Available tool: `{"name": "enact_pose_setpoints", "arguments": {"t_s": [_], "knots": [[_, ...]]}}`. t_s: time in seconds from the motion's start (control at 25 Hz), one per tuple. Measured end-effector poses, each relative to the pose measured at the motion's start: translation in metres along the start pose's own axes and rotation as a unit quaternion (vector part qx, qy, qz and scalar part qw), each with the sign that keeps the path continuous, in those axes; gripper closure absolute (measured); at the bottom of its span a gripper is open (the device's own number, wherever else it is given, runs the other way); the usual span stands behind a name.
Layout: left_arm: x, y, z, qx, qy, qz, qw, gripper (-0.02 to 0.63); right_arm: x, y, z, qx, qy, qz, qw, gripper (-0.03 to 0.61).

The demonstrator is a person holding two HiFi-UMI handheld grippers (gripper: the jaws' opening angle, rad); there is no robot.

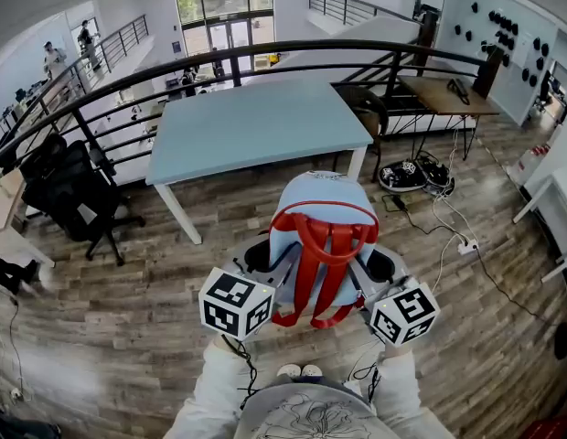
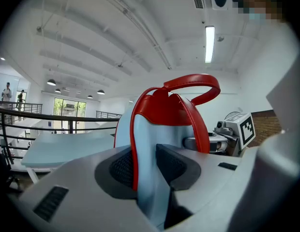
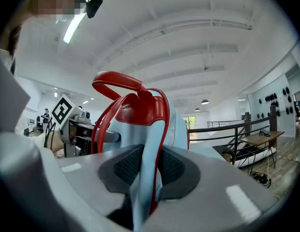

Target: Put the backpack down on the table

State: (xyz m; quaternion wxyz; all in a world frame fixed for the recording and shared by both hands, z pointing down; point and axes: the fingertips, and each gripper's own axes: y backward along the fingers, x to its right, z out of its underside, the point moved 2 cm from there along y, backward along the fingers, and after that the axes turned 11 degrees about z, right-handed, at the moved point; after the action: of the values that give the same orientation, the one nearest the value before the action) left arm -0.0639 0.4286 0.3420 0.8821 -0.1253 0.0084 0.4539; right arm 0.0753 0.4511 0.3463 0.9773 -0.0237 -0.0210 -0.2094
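Holding a light-blue backpack [image 1: 320, 210] up in the air on the near side of the table [image 1: 247, 126], just short of its front edge and not touching it, above the wooden floor [image 1: 128, 337]. Gripping it from both sides at once. Pinching a fold of blue fabric right beside one of the red straps [image 1: 331, 273] with the left gripper [image 2: 147, 168], jaws only a little apart and both dark pads pressed onto the cloth. Doing the same on the opposite side with the right gripper [image 3: 149, 168], jaws drawn close together on a thin blue panel edged in red. Keeping the bag upright, red handle [image 2: 193, 83] arched on top, strap side turned away from the table and toward the person. Leaving the pale blue tabletop on its white legs bare of the bag. Showing black office chairs [image 1: 69, 190] to the left of the table, and a dark railing [image 1: 265, 51] curving along its far side.
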Motion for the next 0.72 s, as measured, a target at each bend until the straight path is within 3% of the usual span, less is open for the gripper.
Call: {"name": "enact_pose_setpoints", "arguments": {"t_s": [0.72], "knots": [[0.008,-0.029,0.009,0.0,0.012,-0.026,0.9996,0.492,0.033,-0.003,0.012,-0.005,-0.005,-0.023,1.0,0.471]]}}
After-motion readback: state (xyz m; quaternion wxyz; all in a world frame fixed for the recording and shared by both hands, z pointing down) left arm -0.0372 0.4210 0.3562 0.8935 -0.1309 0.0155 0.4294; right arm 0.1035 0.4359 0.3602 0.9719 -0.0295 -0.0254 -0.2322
